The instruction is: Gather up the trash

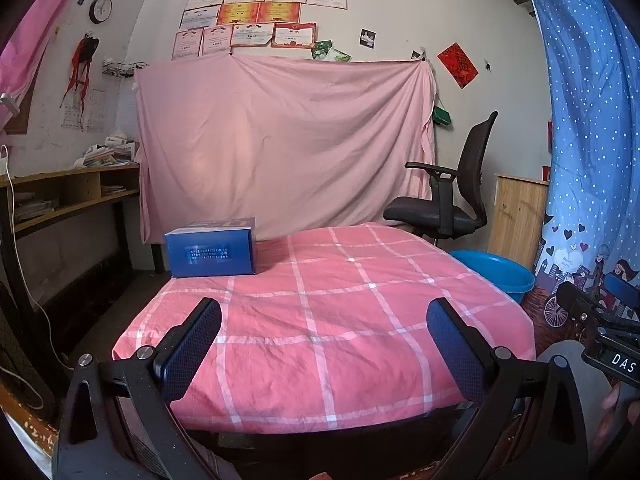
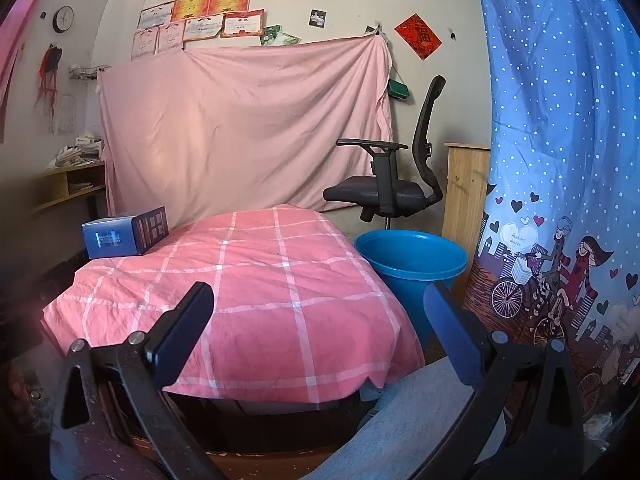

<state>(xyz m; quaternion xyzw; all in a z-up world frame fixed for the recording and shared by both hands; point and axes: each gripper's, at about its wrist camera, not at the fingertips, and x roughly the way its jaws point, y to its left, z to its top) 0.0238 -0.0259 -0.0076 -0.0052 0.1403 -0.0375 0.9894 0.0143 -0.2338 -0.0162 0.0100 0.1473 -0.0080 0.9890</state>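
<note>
Gaping left tongs (image 1: 324,344), right tongs (image 2: 318,332)

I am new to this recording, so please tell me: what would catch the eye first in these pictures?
The pink checked cloth covering the table fills the middle, with a shiny blue cardboard box at its far left corner. A round blue plastic tub stands on the floor to the table's right. Both hand-held grippers, left and right, are open and empty.
</note>
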